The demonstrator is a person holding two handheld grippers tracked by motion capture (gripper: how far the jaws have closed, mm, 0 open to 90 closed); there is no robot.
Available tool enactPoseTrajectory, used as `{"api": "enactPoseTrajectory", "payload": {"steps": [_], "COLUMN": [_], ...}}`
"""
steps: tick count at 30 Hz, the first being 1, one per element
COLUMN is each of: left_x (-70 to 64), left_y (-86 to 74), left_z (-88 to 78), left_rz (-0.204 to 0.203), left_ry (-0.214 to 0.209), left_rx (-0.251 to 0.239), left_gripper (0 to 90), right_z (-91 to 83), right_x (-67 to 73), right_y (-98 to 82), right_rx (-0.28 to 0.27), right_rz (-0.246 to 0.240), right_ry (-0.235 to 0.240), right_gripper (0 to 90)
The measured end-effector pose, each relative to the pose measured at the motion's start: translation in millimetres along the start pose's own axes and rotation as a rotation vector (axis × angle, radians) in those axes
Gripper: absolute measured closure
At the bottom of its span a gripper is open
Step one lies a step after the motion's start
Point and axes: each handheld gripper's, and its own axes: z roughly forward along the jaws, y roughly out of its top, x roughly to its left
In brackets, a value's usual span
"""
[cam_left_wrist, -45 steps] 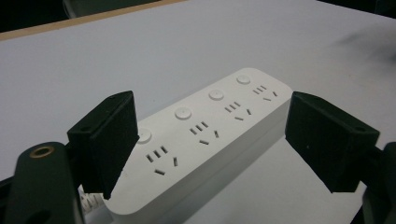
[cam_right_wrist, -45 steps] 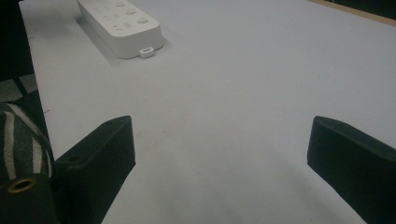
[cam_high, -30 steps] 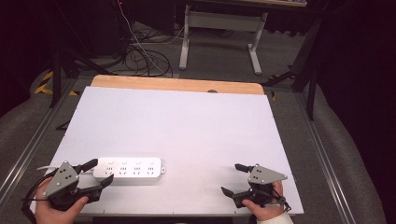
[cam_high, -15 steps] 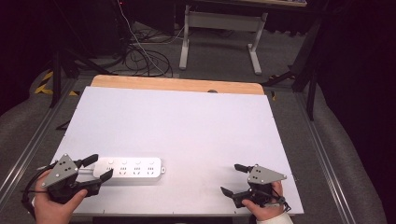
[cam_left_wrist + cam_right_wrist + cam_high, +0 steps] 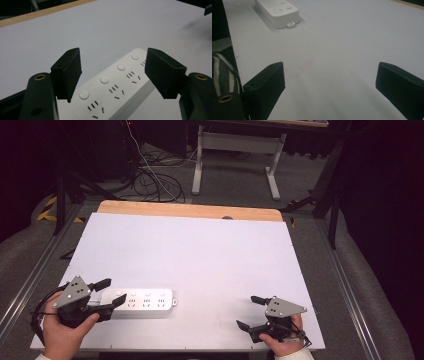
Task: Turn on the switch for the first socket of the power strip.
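Note:
A white power strip (image 5: 145,300) with several sockets and round buttons lies flat near the front left of the white table (image 5: 200,250). My left gripper (image 5: 114,291) hovers at the strip's left end, its black jaws wide on either side. In the left gripper view the power strip (image 5: 112,85) runs between and below the left gripper (image 5: 113,65). The jaws have just been closing a little, and the pads stand apart from the strip. My right gripper (image 5: 247,311) rests open at the front right, nothing between its fingers. The right gripper (image 5: 329,75) looks across bare table toward the power strip (image 5: 278,11).
A wooden strip (image 5: 190,211) edges the table's far side. Beyond it are cables on the floor (image 5: 150,175) and a white desk frame (image 5: 235,150). Metal rails (image 5: 350,285) run along both sides of the table.
My left gripper has risen slightly and shifted a little at the strip's left end. The right gripper and the power strip have stayed in place.

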Motion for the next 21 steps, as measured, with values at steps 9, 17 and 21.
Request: {"api": "enactPoseTrajectory", "payload": {"steps": [9, 17, 21], "left_x": [3.0, 6.5, 9.7], "left_y": [7.3, 9.3, 10.1], "left_z": [8.7, 14.7, 13.5], "left_rz": [0.008, 0.006, 0.003], "left_ry": [-0.017, -0.023, -0.041], "left_rx": [0.01, 0.02, 0.024], "left_gripper": [32.7, 33.6, 44.5], "right_z": [0.0, -0.4, -0.1], "right_x": [-0.3, -0.9, -0.8], "right_y": [-0.2, -0.4, -0.5], "right_rx": [0.002, -0.003, -0.002], "right_rz": [0.0, 0.0, 0.0], "right_ry": [0.001, 0.005, 0.005], "right_gripper": [9.4, 9.5, 9.5]}}
